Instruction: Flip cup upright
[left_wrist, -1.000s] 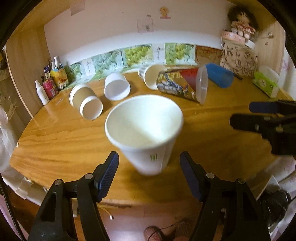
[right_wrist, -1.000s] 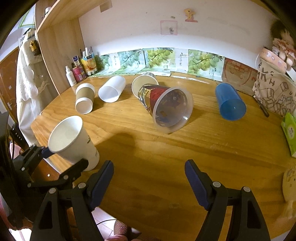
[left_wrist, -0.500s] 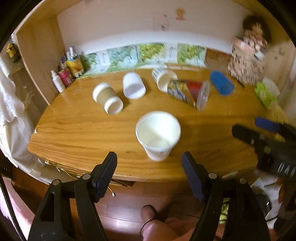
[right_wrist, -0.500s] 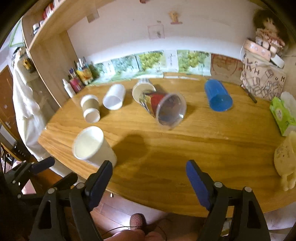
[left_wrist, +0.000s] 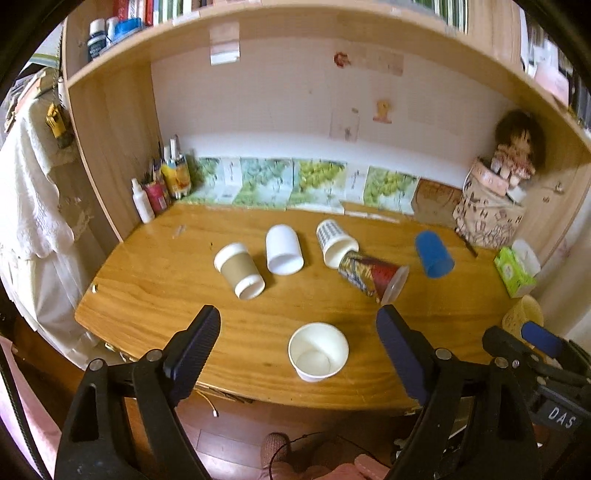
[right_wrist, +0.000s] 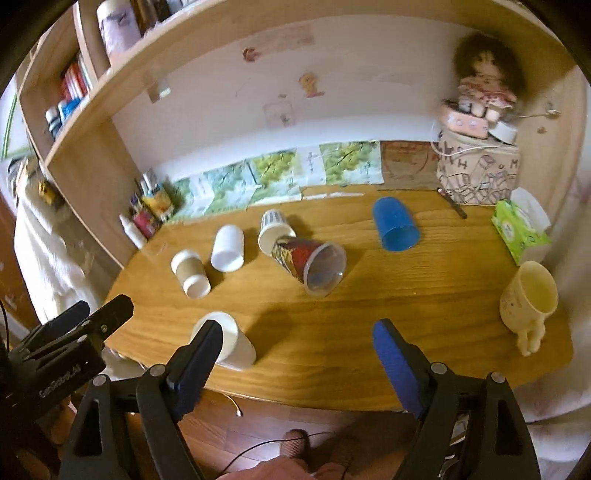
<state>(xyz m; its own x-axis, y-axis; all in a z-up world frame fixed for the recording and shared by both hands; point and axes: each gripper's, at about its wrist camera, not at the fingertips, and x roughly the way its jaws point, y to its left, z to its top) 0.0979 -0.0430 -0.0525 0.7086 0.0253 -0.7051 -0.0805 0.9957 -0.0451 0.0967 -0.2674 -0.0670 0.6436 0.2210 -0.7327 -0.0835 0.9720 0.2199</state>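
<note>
A white paper cup (left_wrist: 318, 351) stands upright near the front edge of the wooden table (left_wrist: 155, 273); it also shows in the right wrist view (right_wrist: 232, 345), partly behind a finger. My left gripper (left_wrist: 298, 343) is open and empty, raised above and in front of the cup. My right gripper (right_wrist: 293, 354) is open and empty, off the table's front edge. Several cups lie on their sides farther back: a brown-sleeved cup (left_wrist: 240, 270), a white cup (left_wrist: 283, 249), a patterned cup (left_wrist: 334, 243), a colourful clear-rimmed cup (left_wrist: 373, 275) and a blue cup (left_wrist: 433, 254).
A cream mug (right_wrist: 529, 299) stands upright at the table's right end. A green tissue box (right_wrist: 521, 230), a printed box with a doll (right_wrist: 478, 171) and bottles (left_wrist: 162, 188) line the back and sides. The right gripper's body (left_wrist: 535, 365) shows in the left view.
Both grippers have pulled back and up from the table. The white cup, earlier tilted between the left fingers, now stands upright and free on the table.
</note>
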